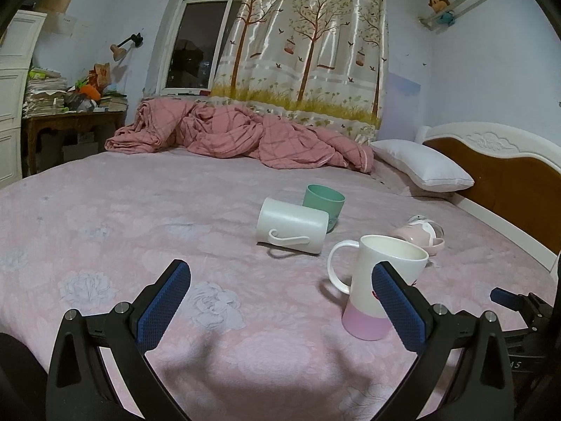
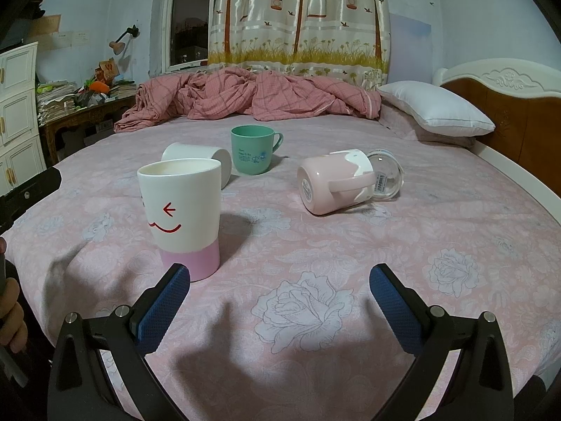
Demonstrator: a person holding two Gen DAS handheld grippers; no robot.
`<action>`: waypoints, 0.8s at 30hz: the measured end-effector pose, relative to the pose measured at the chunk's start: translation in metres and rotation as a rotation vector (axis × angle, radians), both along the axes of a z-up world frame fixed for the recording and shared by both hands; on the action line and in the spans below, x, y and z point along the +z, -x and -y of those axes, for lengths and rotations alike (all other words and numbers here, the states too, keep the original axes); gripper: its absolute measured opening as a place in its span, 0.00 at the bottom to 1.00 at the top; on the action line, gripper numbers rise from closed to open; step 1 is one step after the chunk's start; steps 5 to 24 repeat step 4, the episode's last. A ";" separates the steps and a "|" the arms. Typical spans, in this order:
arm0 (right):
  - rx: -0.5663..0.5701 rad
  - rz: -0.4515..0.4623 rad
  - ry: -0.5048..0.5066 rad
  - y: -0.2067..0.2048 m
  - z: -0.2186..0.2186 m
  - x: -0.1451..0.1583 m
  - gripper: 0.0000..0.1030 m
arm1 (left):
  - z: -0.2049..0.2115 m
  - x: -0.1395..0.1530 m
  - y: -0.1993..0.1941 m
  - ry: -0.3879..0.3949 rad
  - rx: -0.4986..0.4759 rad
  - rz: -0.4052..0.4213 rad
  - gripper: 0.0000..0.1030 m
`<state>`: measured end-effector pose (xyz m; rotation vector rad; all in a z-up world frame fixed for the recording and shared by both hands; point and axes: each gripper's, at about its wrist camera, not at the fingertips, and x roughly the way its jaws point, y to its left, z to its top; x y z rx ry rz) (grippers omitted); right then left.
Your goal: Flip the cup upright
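Two cups already stand upright on the bed: the near smiley mug and the far green cup. You still must flip the white mug and the pink mug, both lying on their sides. Your left gripper and right gripper are wide apart, holding nothing.

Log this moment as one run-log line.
left gripper open, empty | right gripper open, empty | face mug upright | white mug, pink mug on sides
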<state>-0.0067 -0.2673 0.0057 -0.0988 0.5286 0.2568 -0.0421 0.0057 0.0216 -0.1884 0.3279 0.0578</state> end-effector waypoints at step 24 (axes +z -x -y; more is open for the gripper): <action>0.000 -0.001 0.000 0.000 0.000 0.000 1.00 | 0.000 0.000 0.000 0.001 -0.003 0.001 1.00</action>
